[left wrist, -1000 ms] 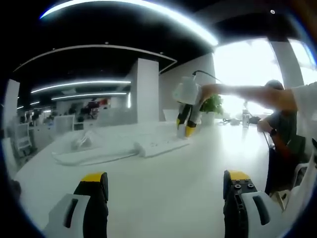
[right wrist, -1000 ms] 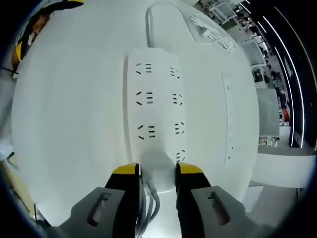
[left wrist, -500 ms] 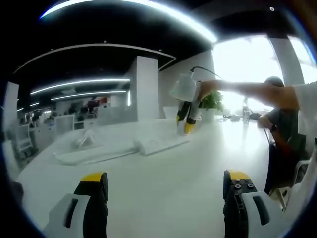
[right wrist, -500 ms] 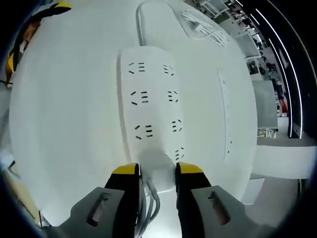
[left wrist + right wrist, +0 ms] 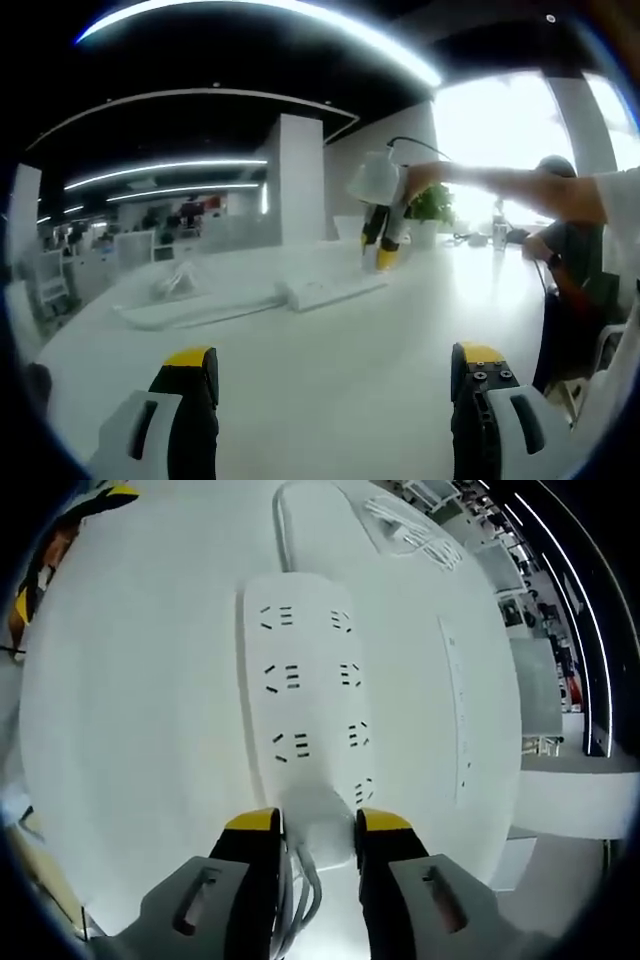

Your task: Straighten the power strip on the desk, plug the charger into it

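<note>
A white power strip (image 5: 305, 680) with several sockets lies flat on the white desk (image 5: 130, 710), running straight away from my right gripper (image 5: 318, 825). That gripper is shut on a white charger (image 5: 322, 830) over the strip's near end. I cannot tell whether the two touch. The charger's white cable (image 5: 302, 885) trails back between the jaws. In the left gripper view the power strip (image 5: 330, 290) lies mid-desk, and the right gripper (image 5: 383, 245) stands over its right end in a person's hand. My left gripper (image 5: 335, 365) hovers low over the desk, open and holding nothing.
The strip's own cord (image 5: 285, 520) loops off its far end. A coiled white cable (image 5: 420, 530) and a long flat white bar (image 5: 460, 710) lie beyond and beside it. A person's arm (image 5: 520, 190) reaches in from the right, and a plant (image 5: 432, 210) stands at the far desk edge.
The right gripper with the charger has drawn back slightly from the strip, which looks a little smaller. The left gripper has stayed where it was.
</note>
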